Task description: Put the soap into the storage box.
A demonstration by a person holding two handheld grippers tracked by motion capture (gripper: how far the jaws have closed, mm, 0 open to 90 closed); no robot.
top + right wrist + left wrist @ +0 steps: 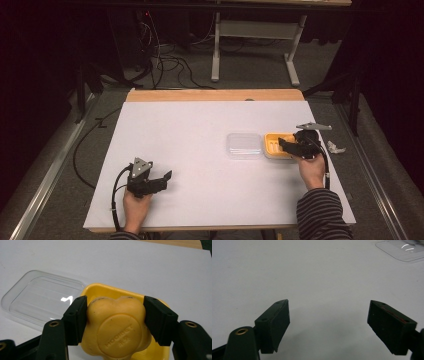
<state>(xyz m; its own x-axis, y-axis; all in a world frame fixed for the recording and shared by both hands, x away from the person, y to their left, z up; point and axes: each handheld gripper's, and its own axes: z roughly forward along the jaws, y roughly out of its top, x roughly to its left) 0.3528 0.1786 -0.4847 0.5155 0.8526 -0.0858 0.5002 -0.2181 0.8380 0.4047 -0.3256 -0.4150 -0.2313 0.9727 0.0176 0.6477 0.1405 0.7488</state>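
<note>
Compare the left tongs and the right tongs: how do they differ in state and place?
The left tongs stand open with nothing between them; the right tongs are shut on the yellow soap. The left tongs rest over the bare white table, while the right tongs are above the yellow tray, beside the clear lid. Both have black jaws.

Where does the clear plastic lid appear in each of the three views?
High view: the clear lid lies right of centre, beside the yellow tray.
Left gripper view: top right corner, far beyond the open jaws.
Right gripper view: left of centre, next to the tray.
Shared landmark: the white table top.
</note>
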